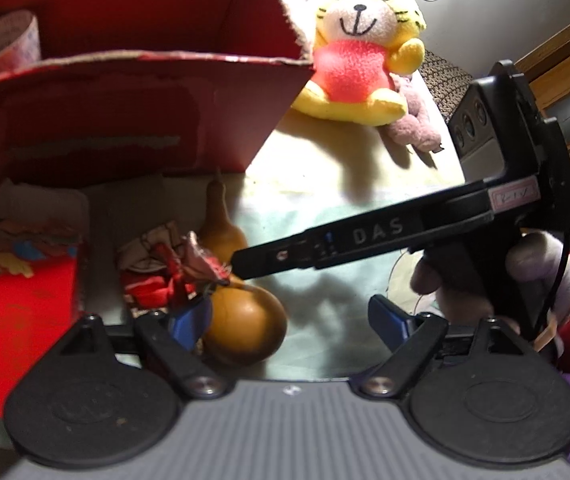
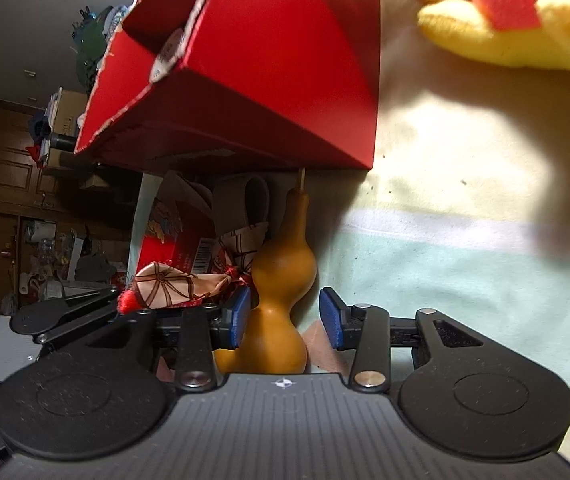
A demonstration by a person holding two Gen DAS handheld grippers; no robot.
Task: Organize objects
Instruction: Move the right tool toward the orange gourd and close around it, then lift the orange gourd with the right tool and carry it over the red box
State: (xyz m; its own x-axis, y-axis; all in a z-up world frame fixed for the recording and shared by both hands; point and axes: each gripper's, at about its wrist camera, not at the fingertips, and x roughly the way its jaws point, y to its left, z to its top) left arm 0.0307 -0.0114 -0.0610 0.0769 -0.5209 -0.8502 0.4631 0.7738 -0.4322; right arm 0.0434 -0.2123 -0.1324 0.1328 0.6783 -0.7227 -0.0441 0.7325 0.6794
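1. Left wrist view: a red cardboard box point(image 1: 133, 116) with torn rims stands far left on the pale cloth-covered surface point(image 1: 337, 208). A patterned paper roll point(image 1: 7, 44) leans in the box's left corner; the rest of its inside appears bare.
2. Near the box's base lies a brown gourd point(image 1: 245, 324), its neck pointing far, with a crumpled patterned cloth bundle point(image 1: 169, 268) just left of it.
3. A yellow plush toy point(image 1: 359, 60) in a red shirt sits far right of the box, a mauve plush point(image 1: 413, 120) just beside it.
4. The left gripper point(image 1: 287, 322) stands wide open and holds nothing; its left blue pad point(image 1: 187, 322) is at the gourd's left side, and I cannot tell whether it touches.
5. The right gripper point(image 1: 231, 266) reaches in from the right, held by a hand point(image 1: 485, 280), its tip over the gourd's waist.
6. Right wrist view: the gourd point(image 2: 281, 300) stands between the half-open jaws of the right gripper point(image 2: 285, 316). The left pad point(image 2: 241, 318) is against it; the right pad point(image 2: 331, 318) is clear, so nothing is clamped.
7. The cloth bundle point(image 2: 189, 284) lies just left of the gourd, and the red box point(image 2: 265, 80) rises beyond, the roll point(image 2: 167, 58) at its rim.
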